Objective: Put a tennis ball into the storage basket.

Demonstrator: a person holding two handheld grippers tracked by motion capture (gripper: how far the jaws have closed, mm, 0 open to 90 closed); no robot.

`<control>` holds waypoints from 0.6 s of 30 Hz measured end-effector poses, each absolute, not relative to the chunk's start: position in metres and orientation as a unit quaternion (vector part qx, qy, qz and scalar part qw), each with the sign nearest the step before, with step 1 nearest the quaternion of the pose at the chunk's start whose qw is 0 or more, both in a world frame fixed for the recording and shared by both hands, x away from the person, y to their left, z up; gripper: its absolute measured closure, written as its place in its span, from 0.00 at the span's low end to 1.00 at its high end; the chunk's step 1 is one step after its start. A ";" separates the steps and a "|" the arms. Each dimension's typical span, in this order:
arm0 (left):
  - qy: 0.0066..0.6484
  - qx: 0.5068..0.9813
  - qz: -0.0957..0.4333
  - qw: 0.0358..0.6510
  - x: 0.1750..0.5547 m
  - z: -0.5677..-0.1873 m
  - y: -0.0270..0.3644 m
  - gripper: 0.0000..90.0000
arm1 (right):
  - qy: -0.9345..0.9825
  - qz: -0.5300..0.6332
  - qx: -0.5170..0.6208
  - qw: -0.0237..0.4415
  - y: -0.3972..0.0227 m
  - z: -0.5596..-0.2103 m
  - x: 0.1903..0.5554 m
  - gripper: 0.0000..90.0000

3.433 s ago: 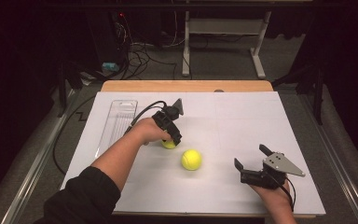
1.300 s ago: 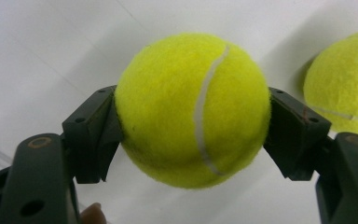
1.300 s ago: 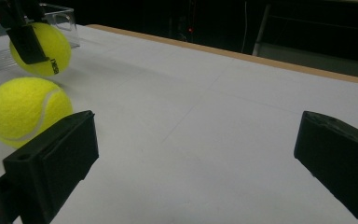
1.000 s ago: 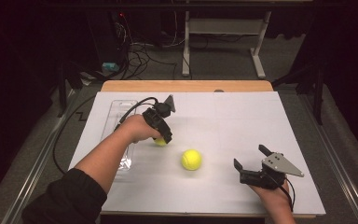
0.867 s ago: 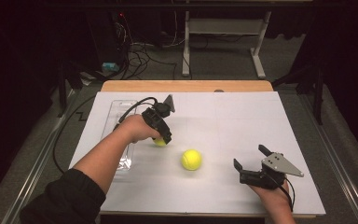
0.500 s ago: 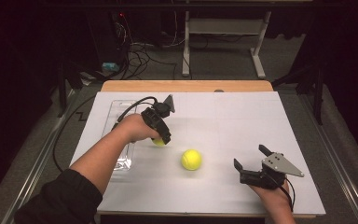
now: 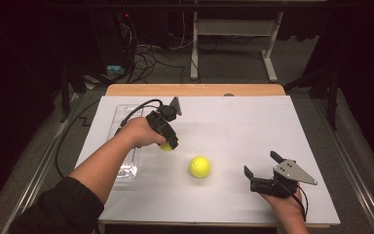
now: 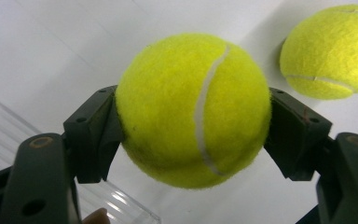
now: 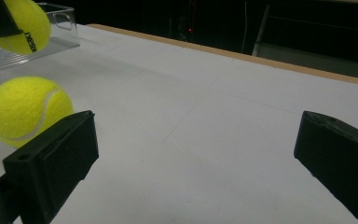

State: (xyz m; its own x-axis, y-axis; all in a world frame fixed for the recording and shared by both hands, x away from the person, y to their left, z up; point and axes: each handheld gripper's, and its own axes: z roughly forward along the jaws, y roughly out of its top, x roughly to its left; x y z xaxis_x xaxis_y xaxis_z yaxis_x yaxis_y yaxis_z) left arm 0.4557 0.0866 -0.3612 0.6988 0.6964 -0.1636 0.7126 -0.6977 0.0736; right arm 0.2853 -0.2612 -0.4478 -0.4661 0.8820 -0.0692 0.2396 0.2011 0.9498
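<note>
I am holding one tennis ball [image 8: 193, 109] in my left gripper [image 7: 164, 137], the two black jaws pressing on its opposite sides at about its widest line, so the grip is sitting across the middle and not on a cap. In the high view this held ball is left of centre, peeking out yellow under the gripper and just right of the clear tray [image 7: 121, 122] that is lying along the left side of the white table [image 7: 253, 126]. In the left gripper view the tray's clear edge is showing at the lower left, below the ball.

The second tennis ball [image 7: 199, 166] is resting loose on the table near the middle of the high view, apart from the held one, and it is sitting at the upper right of the left gripper view.

My right gripper [image 7: 263, 170] is waiting at the lower right of the high view with its jaws standing wide apart and nothing between them.

I am judging the ball as light, springy and fuzzy: the felt is giving the pads good friction, but the round shape is wanting to squirt out if I am squeezing off centre. Once set down it is likely to roll, so I am favouring the tray's walls to stop it.
</note>
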 end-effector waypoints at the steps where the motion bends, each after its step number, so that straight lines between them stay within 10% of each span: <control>1: 0.384 0.919 -0.062 0.064 0.456 -0.361 0.088 0.30 | 0.702 0.490 0.399 0.328 -0.261 -0.448 0.285 0.00; 18: 0.399 0.913 -0.054 0.067 0.458 -0.343 0.104 0.30 | 0.702 0.489 0.400 0.328 -0.261 -0.448 0.285 0.00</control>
